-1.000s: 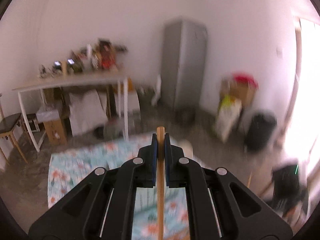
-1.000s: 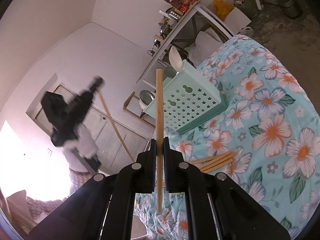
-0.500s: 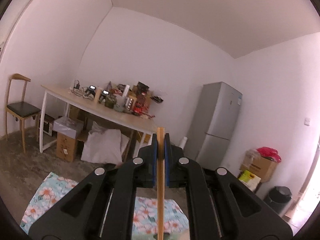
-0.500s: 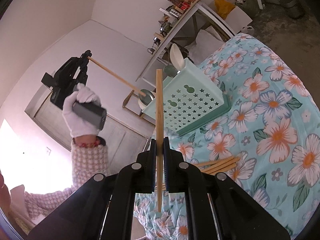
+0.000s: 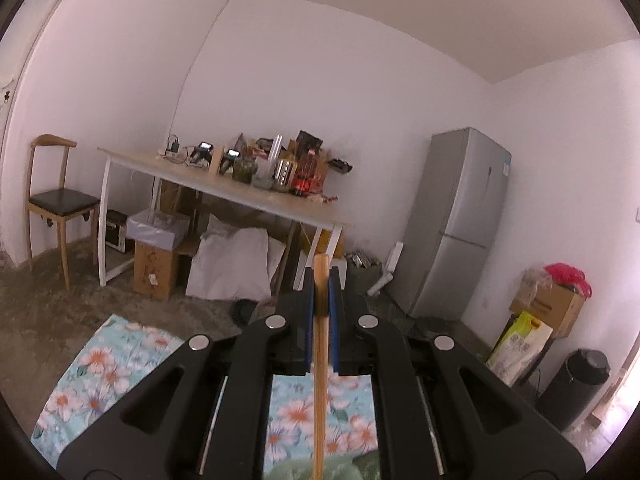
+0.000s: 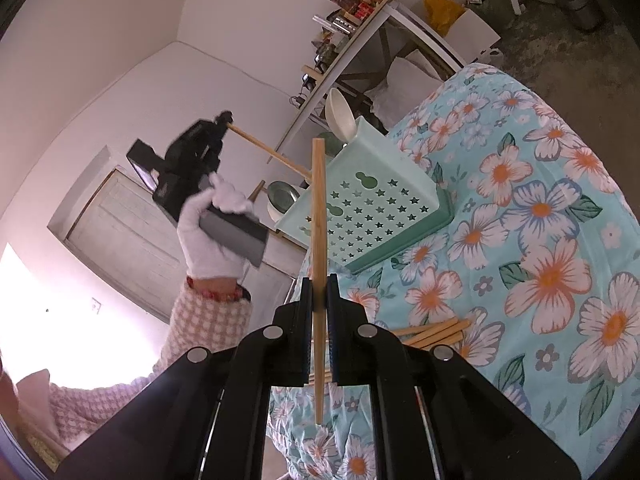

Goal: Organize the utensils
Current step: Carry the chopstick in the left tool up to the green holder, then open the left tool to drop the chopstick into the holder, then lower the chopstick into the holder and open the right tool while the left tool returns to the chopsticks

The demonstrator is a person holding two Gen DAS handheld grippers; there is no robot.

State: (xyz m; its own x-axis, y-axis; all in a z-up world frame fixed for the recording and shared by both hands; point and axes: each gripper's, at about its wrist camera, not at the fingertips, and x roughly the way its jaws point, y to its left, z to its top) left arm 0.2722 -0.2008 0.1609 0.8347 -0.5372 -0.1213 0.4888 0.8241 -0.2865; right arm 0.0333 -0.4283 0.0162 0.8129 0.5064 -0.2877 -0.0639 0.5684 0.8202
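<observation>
In the right wrist view my right gripper (image 6: 319, 292) is shut on a wooden chopstick (image 6: 318, 208) that stands upright between its blue pads. Beyond it a mint-green perforated basket (image 6: 384, 204) sits on the floral cloth (image 6: 540, 208), with a white spoon (image 6: 339, 114) sticking out of it. A white-gloved hand (image 6: 214, 236) holds my left gripper (image 6: 225, 120), shut on a second chopstick (image 6: 272, 153) whose far end reaches the basket's rim. In the left wrist view the left gripper (image 5: 320, 300) clamps that chopstick (image 5: 319, 380).
Several loose chopsticks (image 6: 434, 330) lie on the cloth near my right gripper. A metal bowl (image 6: 282, 196) sits behind the basket. Across the room are a cluttered white table (image 5: 224, 188), a wooden chair (image 5: 56, 196), a grey fridge (image 5: 460, 220) and a black bin (image 5: 576, 388).
The left gripper has swung down and tilted, bringing its chopstick's end to the basket's rim. The right gripper and its chopstick have stayed put.
</observation>
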